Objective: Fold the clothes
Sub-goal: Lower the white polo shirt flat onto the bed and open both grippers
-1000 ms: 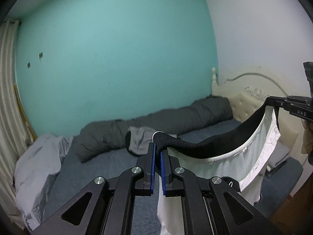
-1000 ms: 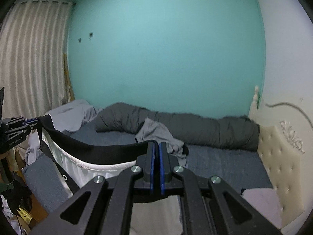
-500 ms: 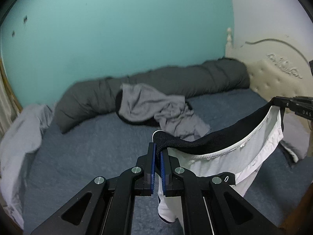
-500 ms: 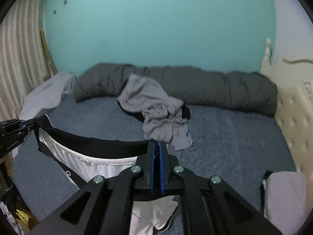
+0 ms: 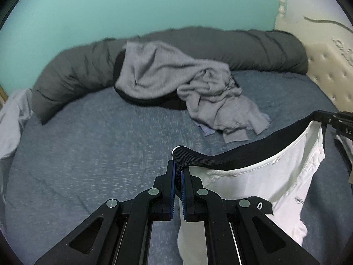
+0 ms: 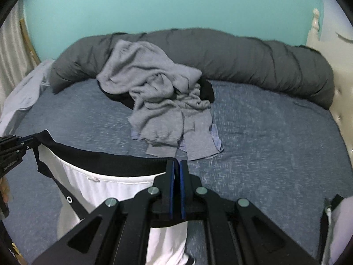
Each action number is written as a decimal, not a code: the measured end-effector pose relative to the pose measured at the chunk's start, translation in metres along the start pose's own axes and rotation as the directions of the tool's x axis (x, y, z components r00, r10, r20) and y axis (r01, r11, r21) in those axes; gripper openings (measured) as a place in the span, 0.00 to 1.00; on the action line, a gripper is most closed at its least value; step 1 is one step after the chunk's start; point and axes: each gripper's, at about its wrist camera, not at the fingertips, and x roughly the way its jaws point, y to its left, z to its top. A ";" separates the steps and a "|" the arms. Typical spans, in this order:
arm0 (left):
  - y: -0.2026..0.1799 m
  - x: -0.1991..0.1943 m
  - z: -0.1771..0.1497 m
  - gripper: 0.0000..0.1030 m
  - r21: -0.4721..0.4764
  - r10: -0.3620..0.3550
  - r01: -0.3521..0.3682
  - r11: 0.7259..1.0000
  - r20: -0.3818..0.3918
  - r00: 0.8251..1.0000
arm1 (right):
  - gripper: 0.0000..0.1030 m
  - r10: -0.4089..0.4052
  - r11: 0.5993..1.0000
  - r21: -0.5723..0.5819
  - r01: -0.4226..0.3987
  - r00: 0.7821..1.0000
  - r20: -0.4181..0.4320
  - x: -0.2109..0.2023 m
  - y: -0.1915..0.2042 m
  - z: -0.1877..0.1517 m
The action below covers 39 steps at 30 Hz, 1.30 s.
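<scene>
White shorts with a black elastic waistband hang stretched between my two grippers above the blue bed. My left gripper is shut on one end of the waistband. My right gripper is shut on the other end, and it also shows at the right edge of the left wrist view as the right gripper. In the right wrist view the shorts hang down to the left, with the left gripper at the far left edge.
A heap of grey clothes lies over something black in the middle of the bed. A long dark grey duvet roll runs along the teal wall. A cream padded headboard is on the right, pale bedding on the left.
Both grippers have tilted down and moved forward over the bed with the shorts still stretched between them; the wall fills less of each view and the mattress more.
</scene>
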 end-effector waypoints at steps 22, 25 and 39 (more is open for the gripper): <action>0.000 0.168 -0.018 0.05 -0.050 -0.050 0.043 0.998 -0.145 0.988 | 0.04 0.011 0.999 0.054 -0.004 0.992 -0.129 0.163 -0.026 -0.030; 0.001 0.174 -0.023 0.06 -0.067 -0.074 0.065 0.996 -0.146 0.987 | 0.06 0.042 0.996 0.089 -0.032 0.994 -0.105 0.152 -0.030 -0.034; 0.037 0.080 -0.062 0.53 -0.128 -0.145 0.136 0.982 -0.060 0.988 | 0.45 0.186 0.952 0.242 -0.188 0.982 0.034 0.063 -0.045 -0.082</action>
